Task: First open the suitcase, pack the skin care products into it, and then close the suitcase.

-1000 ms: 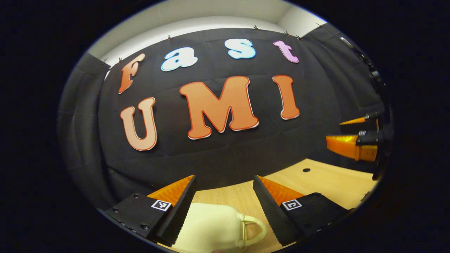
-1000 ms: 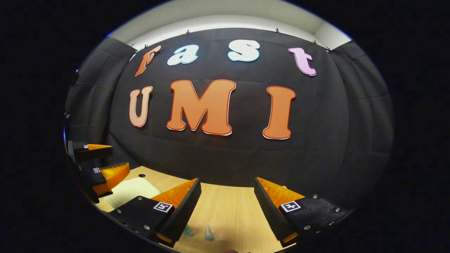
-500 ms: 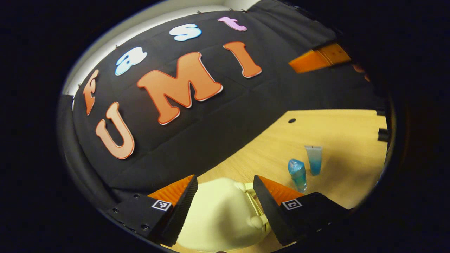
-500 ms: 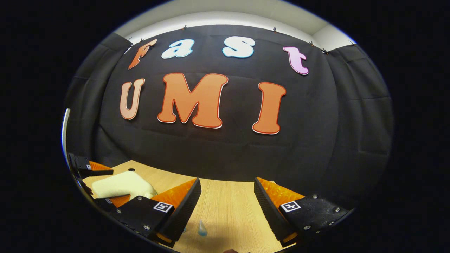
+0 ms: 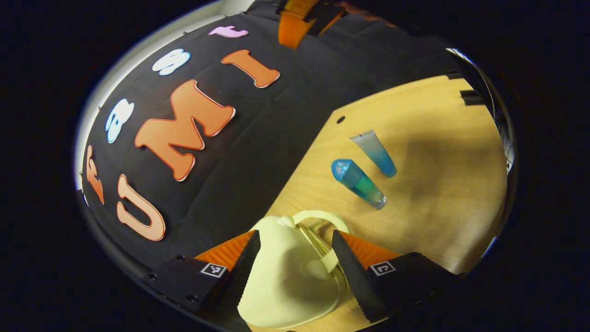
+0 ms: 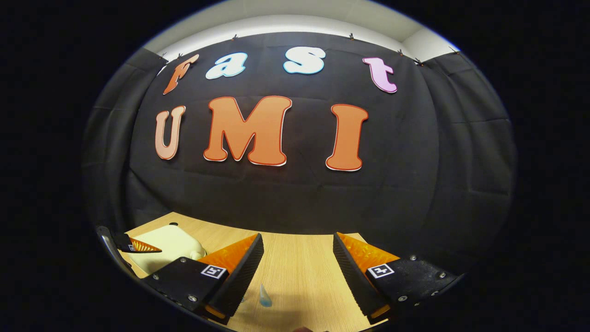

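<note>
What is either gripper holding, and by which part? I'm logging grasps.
Nothing: the left gripper straddles the cream suitcase near its handle, fingers apart. The right gripper is open above the table.

Bare pale wooden surface (image 5: 438,152) lies open right of two blue plastic tubes (image 5: 358,183); the cream hard-shell suitcase (image 5: 281,276) blocks the near edge.

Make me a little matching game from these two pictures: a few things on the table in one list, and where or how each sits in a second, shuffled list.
Things:
1. cream suitcase
2. blue-capped bottle
3. flat-ended tube
4. right tool

Places or states:
A. open, over bare wooden table
B. between the left tool's fingers, lid down
C. standing nearest the cloth wall
D. standing between the suitcase and the tube

Pairs: 1-B, 2-D, 3-C, 4-A
</note>
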`<state>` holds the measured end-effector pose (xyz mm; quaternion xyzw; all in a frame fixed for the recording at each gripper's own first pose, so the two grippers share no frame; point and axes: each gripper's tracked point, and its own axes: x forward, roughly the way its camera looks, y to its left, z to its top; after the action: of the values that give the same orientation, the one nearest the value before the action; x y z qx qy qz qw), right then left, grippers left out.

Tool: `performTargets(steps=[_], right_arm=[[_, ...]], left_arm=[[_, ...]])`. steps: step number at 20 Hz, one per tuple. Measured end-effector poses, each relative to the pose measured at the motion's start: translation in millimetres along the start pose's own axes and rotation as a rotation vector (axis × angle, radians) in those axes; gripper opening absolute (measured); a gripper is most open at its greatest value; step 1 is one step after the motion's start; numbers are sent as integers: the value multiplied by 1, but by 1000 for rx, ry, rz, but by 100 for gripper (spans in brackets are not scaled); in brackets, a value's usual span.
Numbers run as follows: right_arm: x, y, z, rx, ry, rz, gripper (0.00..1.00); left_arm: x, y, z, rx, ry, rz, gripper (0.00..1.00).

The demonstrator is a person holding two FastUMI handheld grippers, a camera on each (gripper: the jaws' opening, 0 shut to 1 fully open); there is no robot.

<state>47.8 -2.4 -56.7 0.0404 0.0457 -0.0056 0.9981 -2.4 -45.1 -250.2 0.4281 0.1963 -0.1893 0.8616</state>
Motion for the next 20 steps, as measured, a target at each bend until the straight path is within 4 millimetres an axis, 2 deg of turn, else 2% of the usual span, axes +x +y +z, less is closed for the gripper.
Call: performTargets(steps=[1,5,7,10,12,15,18,19,20], right_arm=[[-1,-1,-2,-1,2,-1,95],[-5,-6,-6,6,6,-1,96],[-6,-11,-5,22,2,-3,95],[-6,-19,-5,19,1,-16,95],[-6,-23,-7,22,4,-21,96],[-6,-23,-10,29,11,-17,95],[-6,-22,-10,22,10,-11,95],[-6,-23,-8,22,7,-10,96],[-7,-24,-6,21,4,-11,96]], left_arm=[[1,-2,-3,36,16,1,97],[1,-10,8,224,-2,24,96],[2,-20,11,287,-15,13,89],[1,-31,5,293,-3,-23,87],[0,-29,-4,304,32,-18,87],[15,-28,-10,337,64,-20,87],[32,-46,-28,412,155,-75,72],[36,-49,-32,443,174,-82,62],[42,-48,-25,484,152,-59,51]])
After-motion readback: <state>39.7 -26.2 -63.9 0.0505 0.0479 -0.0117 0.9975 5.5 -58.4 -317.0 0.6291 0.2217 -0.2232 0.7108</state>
